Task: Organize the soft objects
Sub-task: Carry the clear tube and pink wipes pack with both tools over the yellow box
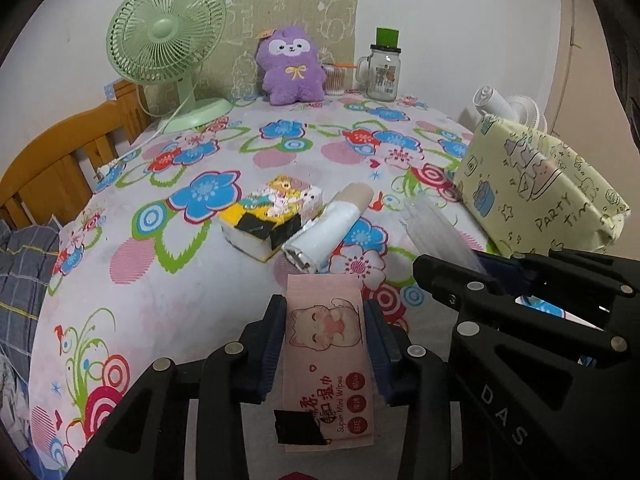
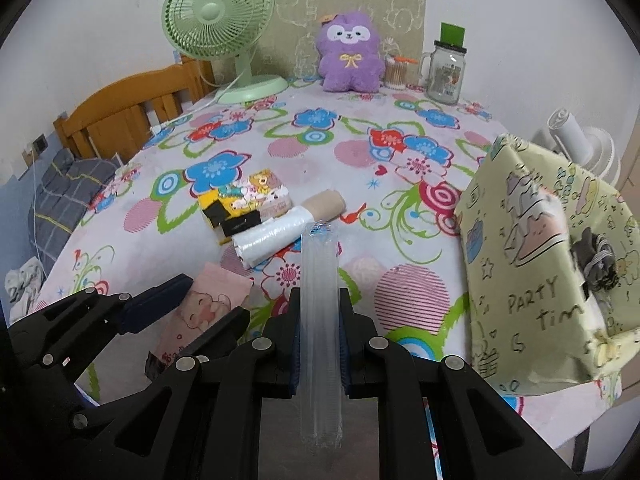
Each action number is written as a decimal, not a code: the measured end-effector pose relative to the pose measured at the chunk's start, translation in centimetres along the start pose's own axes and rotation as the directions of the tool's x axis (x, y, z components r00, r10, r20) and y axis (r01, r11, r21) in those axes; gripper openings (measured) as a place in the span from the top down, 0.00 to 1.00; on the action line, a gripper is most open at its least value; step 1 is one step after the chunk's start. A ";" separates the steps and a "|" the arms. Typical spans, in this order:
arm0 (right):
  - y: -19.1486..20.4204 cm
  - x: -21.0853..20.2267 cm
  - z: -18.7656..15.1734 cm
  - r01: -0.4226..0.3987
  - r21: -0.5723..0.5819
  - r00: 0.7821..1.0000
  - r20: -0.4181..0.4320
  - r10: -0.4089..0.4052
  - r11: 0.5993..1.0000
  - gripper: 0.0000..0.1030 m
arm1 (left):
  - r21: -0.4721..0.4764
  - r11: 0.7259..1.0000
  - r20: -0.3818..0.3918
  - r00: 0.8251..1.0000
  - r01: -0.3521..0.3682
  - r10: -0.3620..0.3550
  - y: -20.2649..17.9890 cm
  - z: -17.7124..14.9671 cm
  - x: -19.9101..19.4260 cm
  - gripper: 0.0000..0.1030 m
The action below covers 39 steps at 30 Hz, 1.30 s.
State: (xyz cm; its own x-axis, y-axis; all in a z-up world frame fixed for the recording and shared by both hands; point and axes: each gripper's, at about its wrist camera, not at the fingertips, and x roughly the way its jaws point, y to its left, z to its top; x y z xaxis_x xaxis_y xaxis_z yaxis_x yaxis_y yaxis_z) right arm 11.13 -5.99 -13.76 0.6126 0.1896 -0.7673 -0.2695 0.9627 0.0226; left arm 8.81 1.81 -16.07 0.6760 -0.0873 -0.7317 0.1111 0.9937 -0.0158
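I am gripping a flat pink wet-wipes pack (image 1: 326, 344) in my left gripper (image 1: 325, 344), jaws pinching its sides, and a clear crinkly plastic sleeve (image 2: 320, 320) in my right gripper (image 2: 319, 344), both above the worktop's near edge. A tissue pack (image 1: 272, 216) and bag roll (image 1: 328, 228) are still waiting mid-worktop; the yellow fabric bin (image 2: 536, 264) is standing at the right edge.

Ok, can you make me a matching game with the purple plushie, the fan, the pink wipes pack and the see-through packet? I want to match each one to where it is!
Things:
1. purple plushie
2. green fan
3. pink wipes pack
4. clear packet

Places:
A. in the left hand-held gripper
B. far end of the table, between fan and glass jar
C. in the right hand-held gripper
D. far left corner of the table, by the wooden chair

Pairs: 1-B, 2-D, 3-A, 4-C
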 end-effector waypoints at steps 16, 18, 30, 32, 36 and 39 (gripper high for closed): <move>-1.0 -4.5 2.1 0.018 0.010 0.996 0.083 -0.019 1.000 0.83 | 0.031 1.000 0.081 0.997 0.004 -0.006 -1.4 2.8 -3.5 0.61; -1.2 -5.1 2.4 0.022 0.013 0.995 0.094 -0.023 1.000 0.83 | 0.033 0.999 0.087 0.996 0.007 -0.010 -1.6 3.2 -3.9 0.61; -2.9 -7.8 4.0 0.047 0.024 0.988 0.148 -0.050 0.999 0.83 | 0.053 0.999 0.143 0.990 0.014 -0.021 -3.3 5.4 -5.8 0.61; -3.1 -8.1 4.2 0.051 0.022 0.987 0.154 -0.054 0.998 0.83 | 0.056 0.998 0.148 0.989 0.012 -0.020 -3.5 5.6 -6.0 0.61; -3.8 -8.5 4.5 0.051 0.022 0.985 0.164 -0.054 0.998 0.83 | 0.059 0.998 0.157 0.987 0.011 -0.020 -4.1 6.2 -6.2 0.61; -4.3 -8.9 4.8 0.055 0.024 0.984 0.171 -0.058 0.998 0.83 | 0.063 0.998 0.164 0.986 0.012 -0.022 -4.6 6.6 -6.3 0.61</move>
State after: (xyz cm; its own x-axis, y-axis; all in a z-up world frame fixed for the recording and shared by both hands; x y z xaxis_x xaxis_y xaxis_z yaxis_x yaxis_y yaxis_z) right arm 10.44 -10.85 -3.97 0.7450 0.1637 -0.6466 -0.2176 0.9760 -0.0037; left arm 8.87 -2.68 -6.90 0.7837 -0.1195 -0.6095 0.1647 0.9862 0.0184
